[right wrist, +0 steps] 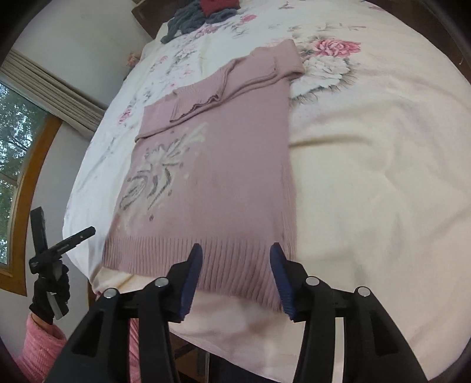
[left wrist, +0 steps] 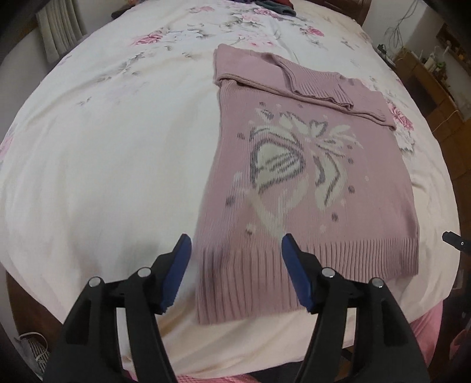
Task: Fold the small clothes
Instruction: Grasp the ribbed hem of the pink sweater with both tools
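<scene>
A mauve knit sweater (left wrist: 309, 188) with a white and grey flower pattern lies flat on the bed, both sleeves folded across its chest (left wrist: 321, 85). Its ribbed hem (left wrist: 265, 274) points toward me. My left gripper (left wrist: 235, 244) hovers open over the hem's left corner, nothing between its blue pads. In the right wrist view the same sweater (right wrist: 223, 165) stretches away, and my right gripper (right wrist: 235, 250) hangs open above the hem's right corner (right wrist: 256, 277). The left gripper's tip (right wrist: 73, 238) shows at the left edge, held by a black-gloved hand (right wrist: 48, 297).
The bed carries a cream floral cover (left wrist: 103, 147) with wide bare areas either side of the sweater. A pile of dark and red clothes (right wrist: 200, 14) lies at the far end. A window (right wrist: 14, 165) is on the left, wooden furniture (left wrist: 435, 79) on the right.
</scene>
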Available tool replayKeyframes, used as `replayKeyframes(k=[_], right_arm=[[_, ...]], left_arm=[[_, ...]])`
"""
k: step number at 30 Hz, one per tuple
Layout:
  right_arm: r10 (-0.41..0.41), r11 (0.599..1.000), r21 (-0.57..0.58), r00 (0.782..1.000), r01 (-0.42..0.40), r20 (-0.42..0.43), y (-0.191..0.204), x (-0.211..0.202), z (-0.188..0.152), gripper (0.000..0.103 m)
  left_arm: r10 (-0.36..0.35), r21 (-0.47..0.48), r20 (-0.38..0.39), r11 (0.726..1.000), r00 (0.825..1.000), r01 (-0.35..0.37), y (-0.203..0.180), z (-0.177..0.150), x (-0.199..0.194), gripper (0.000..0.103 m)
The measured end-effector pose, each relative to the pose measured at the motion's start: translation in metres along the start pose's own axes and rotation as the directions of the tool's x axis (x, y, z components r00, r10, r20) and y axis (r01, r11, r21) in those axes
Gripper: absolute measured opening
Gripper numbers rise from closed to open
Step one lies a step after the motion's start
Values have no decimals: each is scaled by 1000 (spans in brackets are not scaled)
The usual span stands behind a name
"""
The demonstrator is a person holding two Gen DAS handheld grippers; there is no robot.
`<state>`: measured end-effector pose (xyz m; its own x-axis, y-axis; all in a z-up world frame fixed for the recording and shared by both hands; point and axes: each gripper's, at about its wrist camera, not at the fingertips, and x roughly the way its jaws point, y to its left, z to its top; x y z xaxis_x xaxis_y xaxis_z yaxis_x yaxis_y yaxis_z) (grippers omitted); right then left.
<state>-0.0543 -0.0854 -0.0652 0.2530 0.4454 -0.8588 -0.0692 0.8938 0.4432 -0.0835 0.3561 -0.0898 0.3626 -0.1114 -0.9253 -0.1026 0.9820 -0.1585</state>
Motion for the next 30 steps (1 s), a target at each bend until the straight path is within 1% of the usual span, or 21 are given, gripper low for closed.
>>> replayKeyframes(k=[1,4,8,10,12,14,17,20,25,30], right_arm=[[-10,1000,-3,1000,10,-1,-1,-1,-5,49],[-24,1000,5,1000,24,-18,-2,5,-10,51],[-49,999,11,998,50,-46,-8,13,-16,59],[-55,998,18,996,56,-64,-13,19,-20,59],[-76,996,36,993,80,-93,-18,27,-22,59],[-74,996,48,990,80,-117,-23,36,-26,59],[-66,995,68,987,76,-144,-28,46,-30,59],[-78,992,81,984,92,-161,-33,54,-33,59],[-79,993,76,981,94,-179,-32,62,-37,59],[-81,993,67,978,96,-191,-31,69,-39,59]], left_arm=[[3,-4,1,1000,1000,-3,2,-3,-1,68],[2,-45,-19,999,1000,-3,12,-12,1,69],[13,-53,-60,998,998,-16,19,-22,9,72],[8,-51,-87,999,996,-13,23,-25,15,73],[26,-43,-110,999,994,-31,25,-28,21,73],[35,-42,-133,998,991,-41,28,-31,28,74],[8,-47,-166,999,986,-16,31,-34,37,74],[11,-39,-191,999,982,-19,30,-37,46,74],[-6,-60,-215,998,977,-7,32,-40,59,75],[-31,-79,-218,997,975,14,34,-40,62,76]])
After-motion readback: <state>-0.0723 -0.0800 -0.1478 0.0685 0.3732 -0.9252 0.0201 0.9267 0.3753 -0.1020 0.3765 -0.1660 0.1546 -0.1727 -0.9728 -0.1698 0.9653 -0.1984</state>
